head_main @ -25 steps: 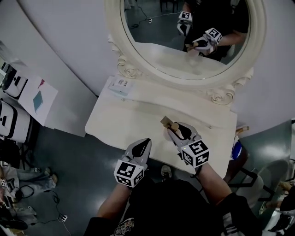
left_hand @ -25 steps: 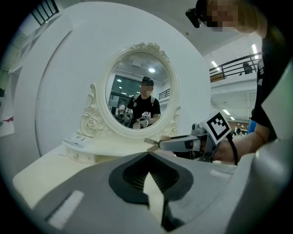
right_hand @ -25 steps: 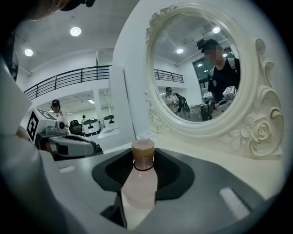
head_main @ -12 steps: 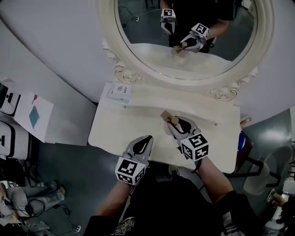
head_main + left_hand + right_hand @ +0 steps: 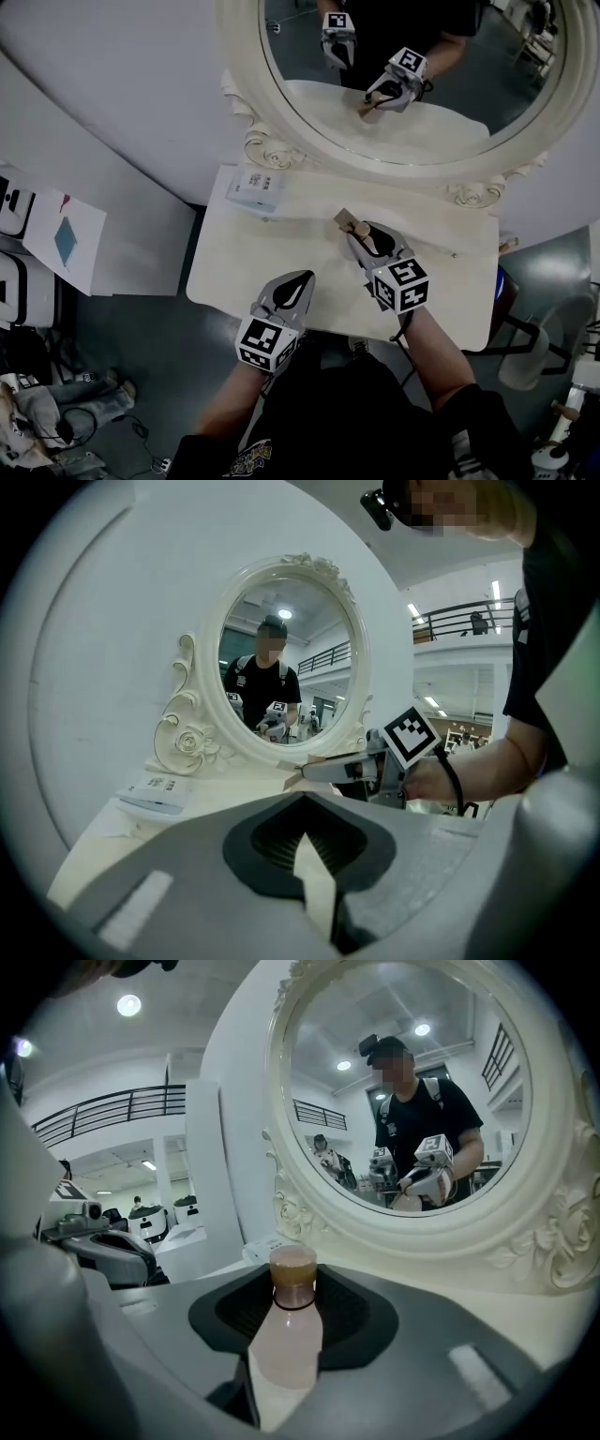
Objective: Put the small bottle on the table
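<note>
The small bottle point(image 5: 295, 1327) is being grasped by the right hand-held gripper point(image 5: 364, 232), cap pointing toward the far mirror point(image 5: 422, 103), over the white surface point(image 5: 234, 258). The left hand-held gripper point(image 5: 302, 279) is hovering nearer, clenched and empty.

Two tools, one to each hand: the left tool point(image 5: 302, 279) and the right tool point(image 5: 362, 236). One small bottle point(image 5: 286, 1335). One pale counter point(image 5: 234, 267), and one oval mirror point(image 5: 450, 103) along its back edge; the tools and bottle showing in the glass are reflections, not further ones. One white booklet point(image 5: 255, 188) at the counter's back left corner. Perhaps one thin pin-like thing point(image 5: 448, 252) near the right edge, too small to be sure. One sheet of paper point(image 5: 64, 239) lies off the counter's left edge.
</note>
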